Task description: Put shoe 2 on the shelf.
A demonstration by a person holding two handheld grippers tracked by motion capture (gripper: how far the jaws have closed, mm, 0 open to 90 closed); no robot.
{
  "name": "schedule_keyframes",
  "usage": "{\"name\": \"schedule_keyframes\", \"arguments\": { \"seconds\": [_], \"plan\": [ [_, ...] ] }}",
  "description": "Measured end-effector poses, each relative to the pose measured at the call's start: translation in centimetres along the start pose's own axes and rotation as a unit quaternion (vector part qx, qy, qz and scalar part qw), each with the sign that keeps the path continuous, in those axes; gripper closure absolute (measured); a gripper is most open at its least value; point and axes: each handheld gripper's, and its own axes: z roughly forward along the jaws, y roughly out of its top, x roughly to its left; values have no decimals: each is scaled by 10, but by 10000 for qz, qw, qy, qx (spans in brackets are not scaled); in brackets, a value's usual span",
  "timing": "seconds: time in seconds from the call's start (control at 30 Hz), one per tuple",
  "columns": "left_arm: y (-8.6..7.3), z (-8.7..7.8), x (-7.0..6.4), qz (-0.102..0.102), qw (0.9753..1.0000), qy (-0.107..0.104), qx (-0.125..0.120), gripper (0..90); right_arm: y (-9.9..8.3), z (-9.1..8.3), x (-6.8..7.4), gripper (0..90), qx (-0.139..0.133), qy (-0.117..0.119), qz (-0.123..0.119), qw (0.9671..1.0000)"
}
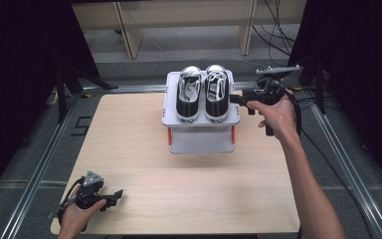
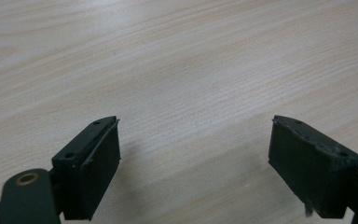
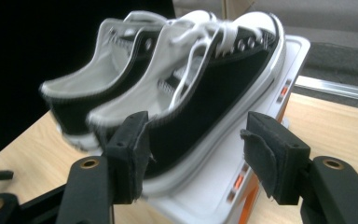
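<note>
A pale wood-grain bench [image 1: 179,184] is seen from above. A white two-tier rack [image 1: 201,142] with orange posts is set on it toward twelve o'clock, near the far edge. The left tool [image 1: 110,197] is rested on the bench at seven o'clock.
</note>
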Motion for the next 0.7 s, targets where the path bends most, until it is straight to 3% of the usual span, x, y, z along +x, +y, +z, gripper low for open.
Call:
{"name": "schedule_keyframes", "arguments": {
  "seconds": [0.17, 0.23, 0.5, 0.53, 0.57, 0.6, 0.67, 0.7],
  "plan": [
    [0, 0, 0, -17, 10000, 36, -3, 161, -26, -6, 1, 376, -184, 112, -168, 9996],
    [0, 0, 0, -24, 10000, 41, -22, 161, -39, -9, 4, 354, -180, 165, -19, 9997],
    [0, 0, 0, 6, 10000, 56, 16, 161, -79, -13, 10, 350, -424, 486, 1, 9979],
    [0, 1, -1, -2, 10000, 25, 7, 161, -83, -13, 11, 339, -354, 504, 32, 9981],
    [0, 1, -1, 14, 10000, 43, 19, 161, -87, -13, 12, 333, -254, 451, -143, 9986],
    [-1, 2, -1, 17, 10000, 79, 7, 161, -90, -12, 14, 336, -269, 503, -86, 9983],
    [0, 2, -1, 6, 10000, 70, 10, 161, -97, -12, 16, 333, -264, 448, -217, 9984],
    [0, 2, -1, 11, 10000, 83, 12, 161, -100, -11, 17, 332, -170, 508, -138, 9985]
  ]
}}
